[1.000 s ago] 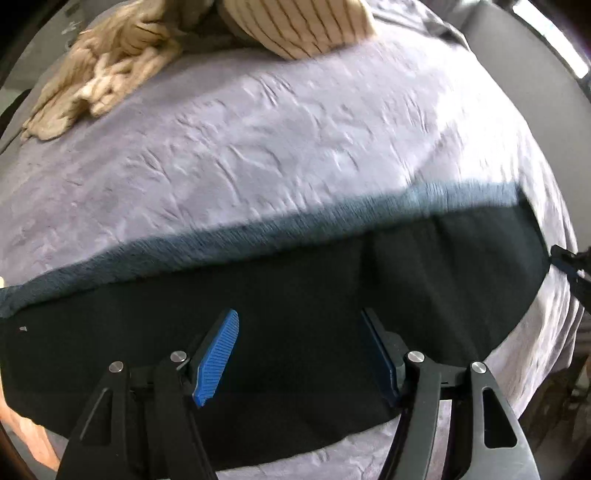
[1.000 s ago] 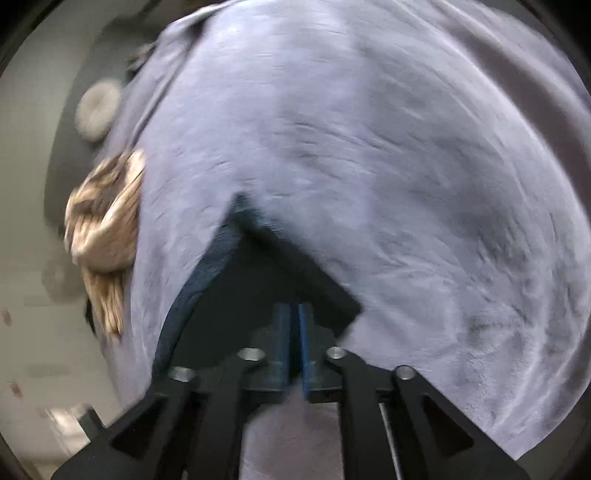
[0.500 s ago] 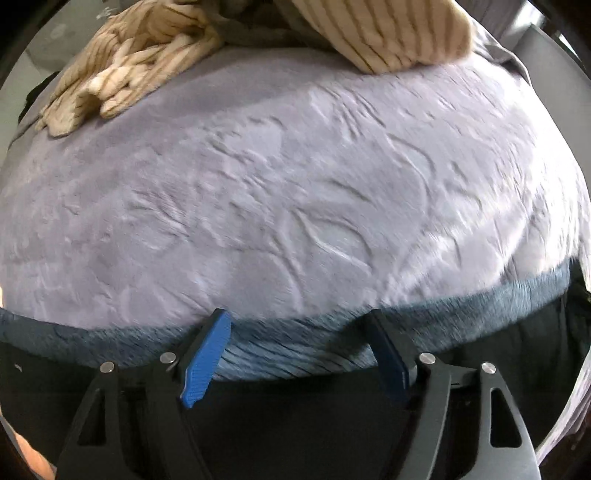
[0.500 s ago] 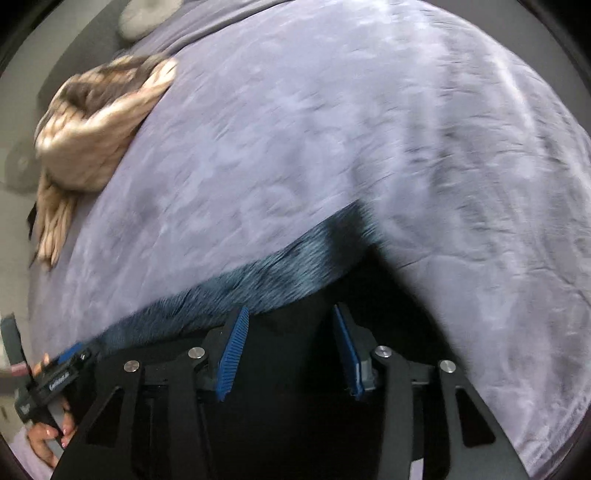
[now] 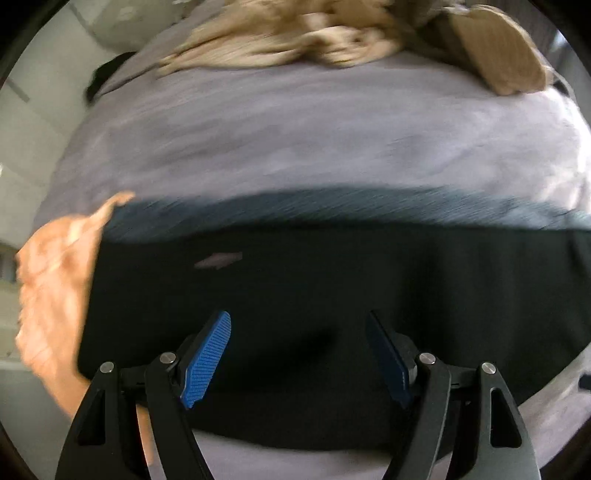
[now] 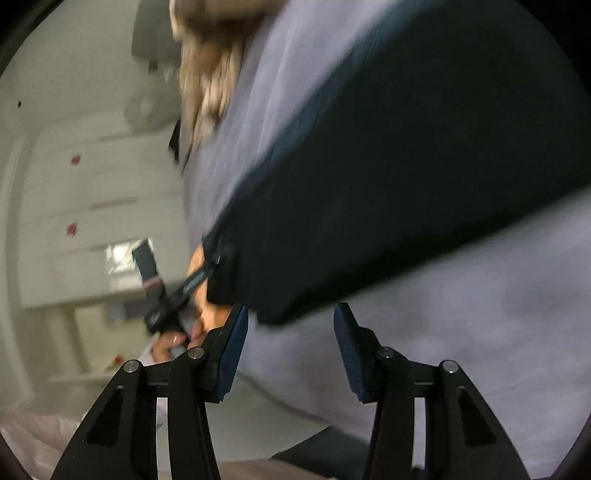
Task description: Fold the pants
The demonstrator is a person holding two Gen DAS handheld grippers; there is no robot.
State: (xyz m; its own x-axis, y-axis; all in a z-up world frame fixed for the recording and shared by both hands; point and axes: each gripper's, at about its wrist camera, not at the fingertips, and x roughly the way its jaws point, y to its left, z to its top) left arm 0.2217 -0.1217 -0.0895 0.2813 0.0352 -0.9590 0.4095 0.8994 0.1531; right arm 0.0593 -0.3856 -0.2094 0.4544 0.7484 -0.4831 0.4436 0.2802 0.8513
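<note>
The black pants (image 5: 332, 295) lie folded into a long band on the lavender bedspread (image 5: 295, 140), with a blue-grey knit edge (image 5: 332, 206) along the far side. My left gripper (image 5: 299, 321) hovers open over the dark cloth near its left end, with nothing pinched between the blue pads (image 5: 207, 354). In the right wrist view the pants (image 6: 406, 166) run up to the right. My right gripper (image 6: 291, 317) is open just short of their near corner (image 6: 266, 314), not pressing on it. Both views are motion-blurred.
A heap of beige knitted clothes (image 5: 314, 33) lies at the far side of the bed. A peach-coloured cloth (image 5: 55, 288) sits by the pants' left end. In the right wrist view a person's hand (image 6: 199, 321) holds the other tool past the bed's edge, before white cabinets (image 6: 92, 184).
The right gripper, shut at a corner of the pants a second ago, has opened and swung to another corner. The left gripper opened wider and slid toward the pants' left end.
</note>
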